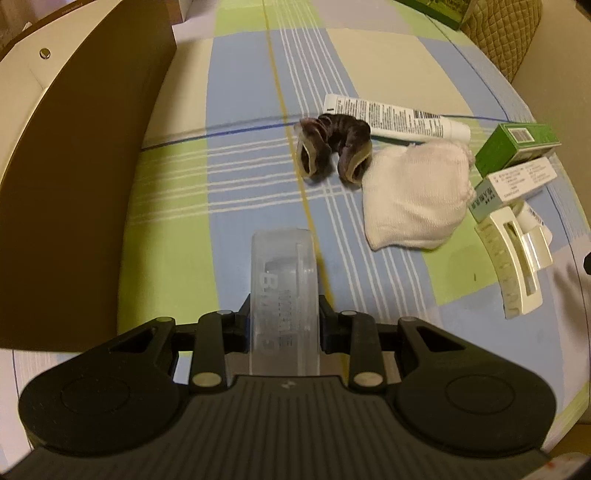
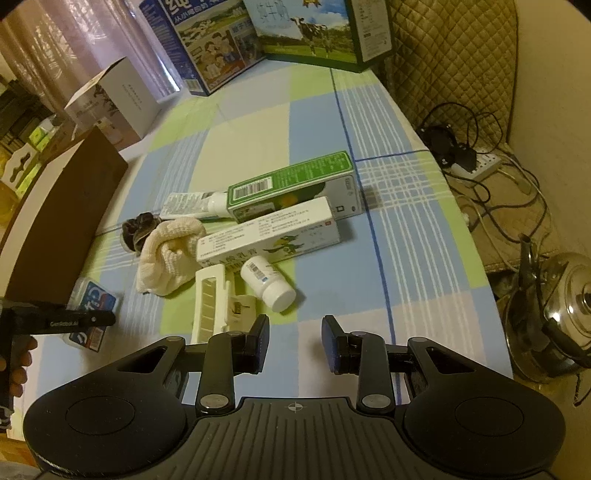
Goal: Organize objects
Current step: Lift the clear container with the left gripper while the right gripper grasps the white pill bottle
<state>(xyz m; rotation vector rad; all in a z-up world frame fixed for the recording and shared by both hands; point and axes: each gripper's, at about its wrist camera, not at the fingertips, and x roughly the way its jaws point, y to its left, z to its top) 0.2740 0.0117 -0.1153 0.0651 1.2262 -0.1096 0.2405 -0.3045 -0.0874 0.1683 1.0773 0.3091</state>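
Observation:
My left gripper is shut on a clear plastic case that stands up between its pads above the checked cloth. In the right wrist view the same case shows a blue label, at the far left beside a brown box. My right gripper hovers over the cloth, its pads a narrow gap apart with nothing between them. Just beyond it lie a white hair clip and a white pill bottle. Farther off are a white cloth bundle, a dark scrunchie, a white carton and a green carton.
The tall brown box walls off the left side. A white tube lies behind the scrunchie. Milk cartons stand at the table's far end. A kettle and cables sit off the right edge.

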